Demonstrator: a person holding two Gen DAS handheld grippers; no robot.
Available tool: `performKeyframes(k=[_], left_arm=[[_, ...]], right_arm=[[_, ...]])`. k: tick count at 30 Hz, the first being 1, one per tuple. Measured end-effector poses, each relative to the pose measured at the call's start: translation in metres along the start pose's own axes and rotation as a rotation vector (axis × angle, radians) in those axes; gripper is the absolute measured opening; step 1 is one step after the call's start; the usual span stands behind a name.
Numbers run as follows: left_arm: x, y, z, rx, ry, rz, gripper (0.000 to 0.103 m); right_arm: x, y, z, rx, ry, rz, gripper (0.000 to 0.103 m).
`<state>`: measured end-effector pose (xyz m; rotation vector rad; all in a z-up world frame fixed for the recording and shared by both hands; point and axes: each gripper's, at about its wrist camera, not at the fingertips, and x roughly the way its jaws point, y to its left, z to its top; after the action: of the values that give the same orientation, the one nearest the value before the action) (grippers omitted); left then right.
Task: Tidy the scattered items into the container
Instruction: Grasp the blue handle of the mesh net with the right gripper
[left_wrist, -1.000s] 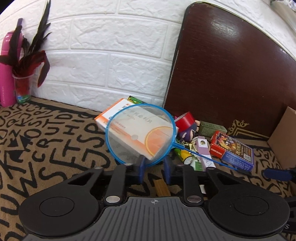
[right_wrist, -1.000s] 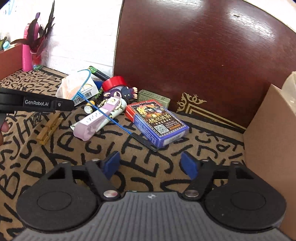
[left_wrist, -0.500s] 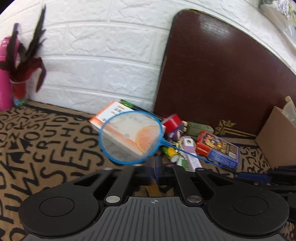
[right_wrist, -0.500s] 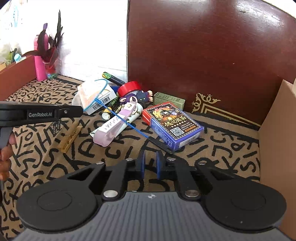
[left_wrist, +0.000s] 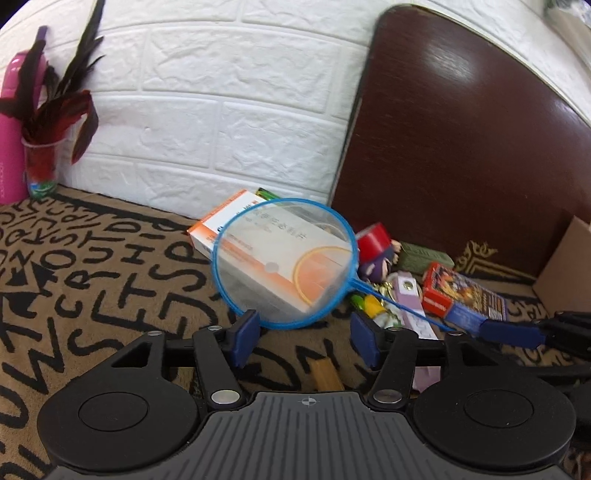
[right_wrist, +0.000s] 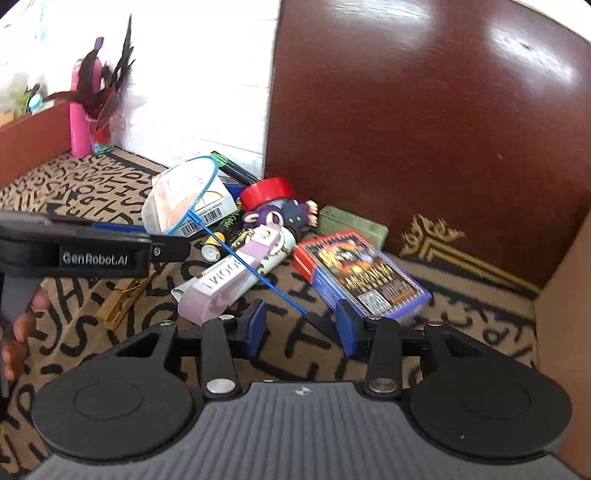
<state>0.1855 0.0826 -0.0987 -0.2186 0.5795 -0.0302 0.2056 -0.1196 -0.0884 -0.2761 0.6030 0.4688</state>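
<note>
A small blue net (left_wrist: 284, 264) with a thin handle lies over an orange-and-white box (left_wrist: 258, 254) and a pile of items. My left gripper (left_wrist: 308, 336) is open, just in front of the net's hoop. My right gripper (right_wrist: 301, 328) is open, its fingers on either side of the net's dark handle end (right_wrist: 321, 321). The pile holds a playing-card box (right_wrist: 360, 273), a purple pouch (right_wrist: 225, 284), a red tape roll (right_wrist: 267, 188), a purple figure (right_wrist: 280, 218) and a green tin (right_wrist: 352, 227). The cardboard container (right_wrist: 565, 325) stands at the right.
A wooden clothespin (right_wrist: 122, 301) lies on the letter-patterned cloth (left_wrist: 92, 277). A dark brown board (right_wrist: 424, 129) leans on the white brick wall (left_wrist: 221, 110). A pink bottle (left_wrist: 11, 129) and a cup of feathers (left_wrist: 40, 162) stand at the far left.
Both grippers closed half a second ago and have opened again. The right gripper has moved forward to the net's handle end. The net stays on the box.
</note>
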Motion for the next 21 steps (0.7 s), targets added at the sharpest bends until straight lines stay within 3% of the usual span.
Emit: performKeyframes(k=[2, 3, 4, 5, 6, 8, 11, 17, 19, 21], left_arm=[[0.004, 0.001, 0.003, 0.0, 0.002, 0.005, 0.071], [0.006, 0.001, 0.004, 0.004, 0.009, 0.007, 0.064], [0.008, 0.002, 0.005, 0.007, 0.014, 0.01, 0.048], [0.009, 0.004, 0.007, 0.002, 0.024, -0.007, 0.024], [0.009, 0.007, 0.008, -0.015, 0.039, -0.032, 0.012], [0.006, 0.009, 0.008, -0.03, 0.041, -0.023, 0.003], [-0.007, 0.008, 0.005, -0.054, 0.035, -0.039, 0.003], [-0.048, -0.002, -0.005, -0.075, 0.037, -0.104, 0.003], [-0.059, -0.008, -0.008, -0.06, 0.042, -0.125, 0.016], [-0.067, -0.013, -0.011, -0.076, 0.043, -0.13, 0.035]], right_arm=[[0.004, 0.005, 0.001, -0.029, 0.001, -0.007, 0.038], [0.005, 0.006, 0.001, -0.033, 0.0, -0.006, 0.033], [0.003, 0.006, 0.002, -0.032, -0.001, -0.003, 0.029], [0.001, 0.006, 0.002, -0.032, -0.003, 0.008, 0.028], [-0.003, 0.006, 0.002, -0.033, -0.006, 0.025, 0.027], [-0.01, 0.009, 0.002, -0.043, -0.01, 0.049, 0.02], [-0.025, 0.009, 0.003, -0.038, -0.002, 0.088, 0.004], [-0.068, 0.0, -0.004, -0.003, -0.008, 0.129, 0.004], [-0.08, -0.002, -0.009, -0.012, -0.006, 0.121, 0.004], [-0.088, -0.005, -0.012, -0.017, 0.0, 0.108, 0.004]])
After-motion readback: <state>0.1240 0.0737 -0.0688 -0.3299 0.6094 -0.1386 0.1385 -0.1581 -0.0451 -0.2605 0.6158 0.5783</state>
